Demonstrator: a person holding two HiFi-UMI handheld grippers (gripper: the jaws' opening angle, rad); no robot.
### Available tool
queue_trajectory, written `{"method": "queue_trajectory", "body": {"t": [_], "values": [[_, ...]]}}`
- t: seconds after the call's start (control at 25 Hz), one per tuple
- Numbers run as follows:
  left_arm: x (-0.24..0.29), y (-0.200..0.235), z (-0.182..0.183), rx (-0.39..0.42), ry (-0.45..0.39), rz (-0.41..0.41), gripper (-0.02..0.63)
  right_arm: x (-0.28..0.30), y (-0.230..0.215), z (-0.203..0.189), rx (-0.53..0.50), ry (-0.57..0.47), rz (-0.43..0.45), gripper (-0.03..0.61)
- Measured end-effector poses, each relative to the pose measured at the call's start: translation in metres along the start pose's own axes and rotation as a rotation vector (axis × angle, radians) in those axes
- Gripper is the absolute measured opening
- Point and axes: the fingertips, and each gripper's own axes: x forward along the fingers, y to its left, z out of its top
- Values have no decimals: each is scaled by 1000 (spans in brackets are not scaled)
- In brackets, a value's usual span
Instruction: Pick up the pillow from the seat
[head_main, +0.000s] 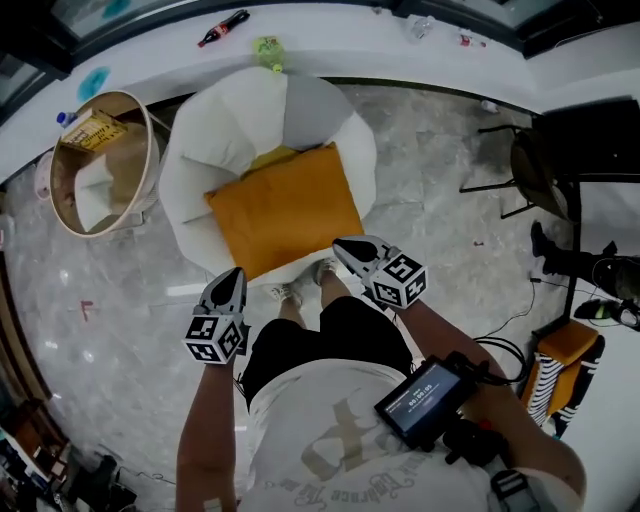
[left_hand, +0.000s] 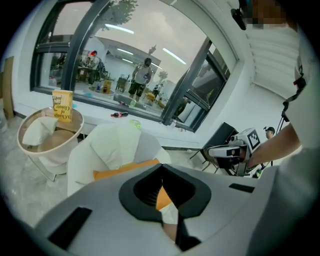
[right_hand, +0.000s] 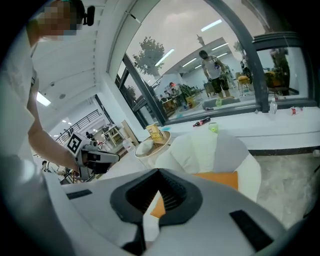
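My left gripper and right gripper, both closed and empty, hover by the flat orange fabric pillow. I should open each, then pinch its near edge.

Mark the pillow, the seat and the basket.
pillow (head_main: 285, 210), head view, middle of its orange top.
seat (head_main: 215, 125), head view, white back cushion.
basket (head_main: 108, 94), head view, far rim.
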Motion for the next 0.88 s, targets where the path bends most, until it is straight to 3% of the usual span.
{"method": "queue_trajectory", "body": {"t": [0.28, 0.56, 0.88], "values": [[33, 18, -4, -64, 20, 46, 11, 22, -40, -7, -1, 61, 25, 14], [73, 32, -33, -103, 63, 60, 11, 41, -82, -29, 30, 104, 27, 14], [82, 34, -63, -124, 110, 107, 11, 39, -96, -53, 24, 140, 39, 14]]}}
